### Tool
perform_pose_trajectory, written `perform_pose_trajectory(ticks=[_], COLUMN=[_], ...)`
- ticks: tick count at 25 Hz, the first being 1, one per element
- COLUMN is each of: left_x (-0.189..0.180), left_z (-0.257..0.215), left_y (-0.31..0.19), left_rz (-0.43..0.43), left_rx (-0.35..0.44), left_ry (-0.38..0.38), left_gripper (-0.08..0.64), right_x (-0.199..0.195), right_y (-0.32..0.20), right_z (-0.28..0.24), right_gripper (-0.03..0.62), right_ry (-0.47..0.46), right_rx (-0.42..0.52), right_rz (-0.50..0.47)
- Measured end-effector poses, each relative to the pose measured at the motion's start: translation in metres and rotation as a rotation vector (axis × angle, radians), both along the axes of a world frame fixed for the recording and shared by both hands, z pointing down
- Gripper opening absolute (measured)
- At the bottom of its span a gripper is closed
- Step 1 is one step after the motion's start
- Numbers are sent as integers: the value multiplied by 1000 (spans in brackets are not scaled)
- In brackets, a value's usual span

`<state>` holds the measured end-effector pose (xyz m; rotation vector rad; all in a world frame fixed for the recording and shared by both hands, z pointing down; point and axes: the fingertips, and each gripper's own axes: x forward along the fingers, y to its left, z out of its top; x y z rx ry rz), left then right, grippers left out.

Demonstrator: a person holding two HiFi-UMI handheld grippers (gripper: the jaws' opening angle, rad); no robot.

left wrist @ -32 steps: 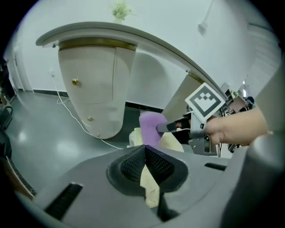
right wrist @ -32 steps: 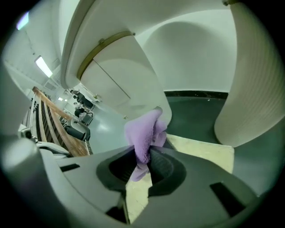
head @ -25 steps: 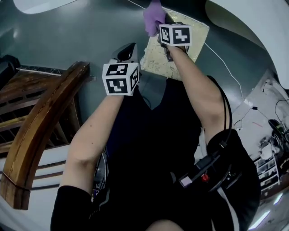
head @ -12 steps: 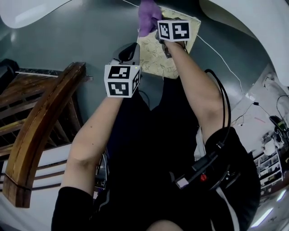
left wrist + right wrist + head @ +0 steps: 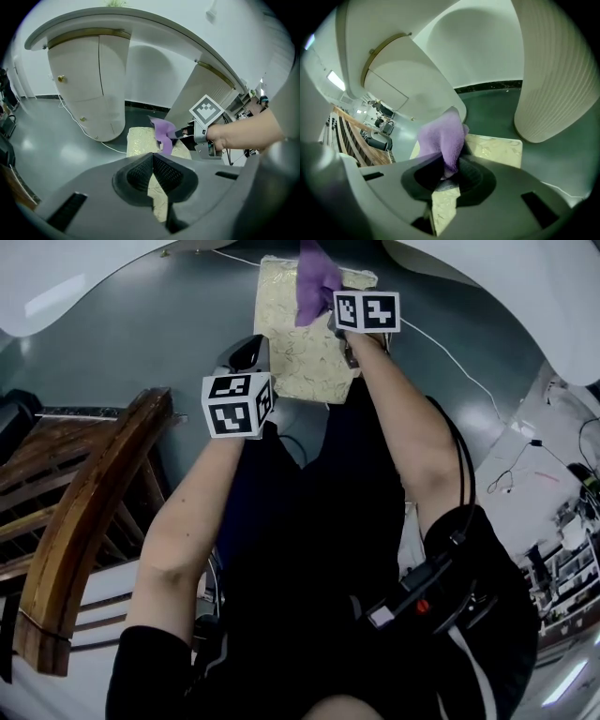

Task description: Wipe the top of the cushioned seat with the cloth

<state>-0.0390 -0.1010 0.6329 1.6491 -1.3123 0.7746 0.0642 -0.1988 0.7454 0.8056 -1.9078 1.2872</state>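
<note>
Cloth (image 5: pixel 440 138): purple, fuzzy terry, bunched soft. Clamped in right gripper (image 5: pixel 449 174) jaws, sticking out fwd of tips. Cushioned seat (image 5: pixel 298 352): rectangular pad, cream-gold fabric w/ leafy pattern, lies below & ahead of right gripper. Cloth is over its far part; contact unclear. Left gripper (image 5: pixel 152 164): ribbed pads pressed together, nothing between, seat just ahead.

The right hand-held gripper (image 5: pixel 334 315) carried the cloth (image 5: pixel 315 279) rightward across the cushioned seat (image 5: pixel 292 354).
</note>
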Motion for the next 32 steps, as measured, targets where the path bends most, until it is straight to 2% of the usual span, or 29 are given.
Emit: perform_pose_trajectory(ticks=[6,11,19,24,32], left_x=[24,45,57,59,53], left_z=[-4,-12,-28,-45,-95], left_y=[-2,-4,-3,-8,-17], left_rz=[32,89,163,191,236], left_rx=[1,7,18,40,119], left_ry=[7,7,20,34,41], left_gripper=[3,3,3,3,3], right_x=[45,78,126,130,125], right_y=[-1,-2,-2,-5,3], right_z=[1,1,3,-32,-135], right_gripper=[77,78,74,74,78], right_ry=[20,45,125,97,65], right_rx=[-8,-3,-31,22,157], right_rz=[69,64,146,156,181])
